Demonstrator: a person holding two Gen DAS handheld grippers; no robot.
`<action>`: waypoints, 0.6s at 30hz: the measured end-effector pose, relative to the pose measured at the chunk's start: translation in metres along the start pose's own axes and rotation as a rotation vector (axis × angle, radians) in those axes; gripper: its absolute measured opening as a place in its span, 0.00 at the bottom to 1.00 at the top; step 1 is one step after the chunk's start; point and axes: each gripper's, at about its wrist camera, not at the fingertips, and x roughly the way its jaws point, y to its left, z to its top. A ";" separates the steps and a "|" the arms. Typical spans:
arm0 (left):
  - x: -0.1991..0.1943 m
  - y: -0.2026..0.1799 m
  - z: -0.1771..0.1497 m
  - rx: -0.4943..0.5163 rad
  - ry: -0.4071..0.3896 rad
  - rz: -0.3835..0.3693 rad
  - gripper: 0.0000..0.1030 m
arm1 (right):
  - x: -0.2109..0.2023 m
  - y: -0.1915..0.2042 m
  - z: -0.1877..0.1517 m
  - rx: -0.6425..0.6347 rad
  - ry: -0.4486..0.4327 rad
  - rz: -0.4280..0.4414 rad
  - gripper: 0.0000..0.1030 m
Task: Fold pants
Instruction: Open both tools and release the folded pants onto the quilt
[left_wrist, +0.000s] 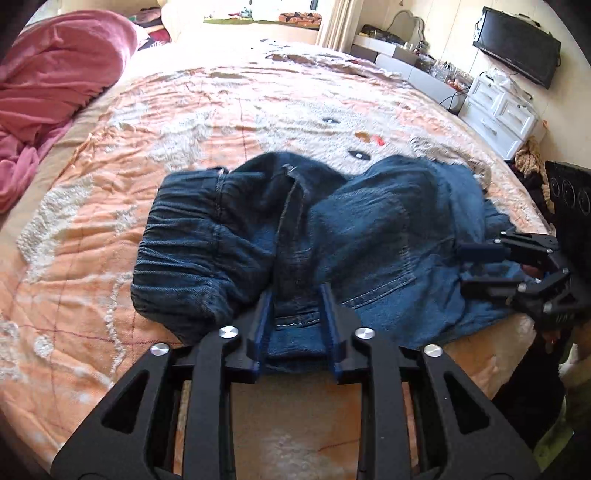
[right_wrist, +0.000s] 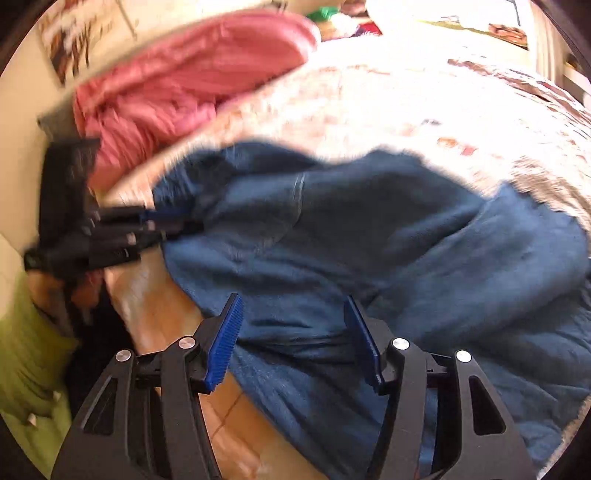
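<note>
Bed (left_wrist: 110, 229) covered by a peach quilt with white fleecy patches and thin red grid lines; surface wrinkled. Pink blanket (left_wrist: 55, 81) heaped at the far left. On the right wall side, white drawer unit (left_wrist: 502, 114) and a dark wall-mounted screen (left_wrist: 517, 44) are seen; cluttered shelf at far right. No readable writing or brand is made out.

Pants (left_wrist: 332, 236), dark blue denim, lie bunched in the near middle of the bed, waistband at the near edge, one gathered part bulging left. Wide bare quilt is left to the left and far side; the near bed edge sits just under the pants.

Left gripper (left_wrist: 295, 306): jaws narrowly parted, waistband fabric between the pads; whether it is pinched cannot be told. Right gripper (right_wrist: 293, 332): jaws roughly half open above the denim, nothing gripped; view is motion-blurred. Green sleeve (right_wrist: 26, 354) is seen at near left in the right wrist view.
</note>
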 end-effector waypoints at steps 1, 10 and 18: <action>-0.005 -0.002 0.002 -0.003 -0.012 -0.012 0.31 | -0.011 -0.006 0.002 0.012 -0.022 -0.018 0.57; -0.032 -0.047 0.006 0.056 -0.046 -0.058 0.75 | -0.060 -0.069 -0.006 0.140 -0.073 -0.165 0.74; -0.017 -0.108 0.021 0.146 -0.013 -0.099 0.91 | -0.082 -0.113 0.004 0.174 -0.101 -0.267 0.87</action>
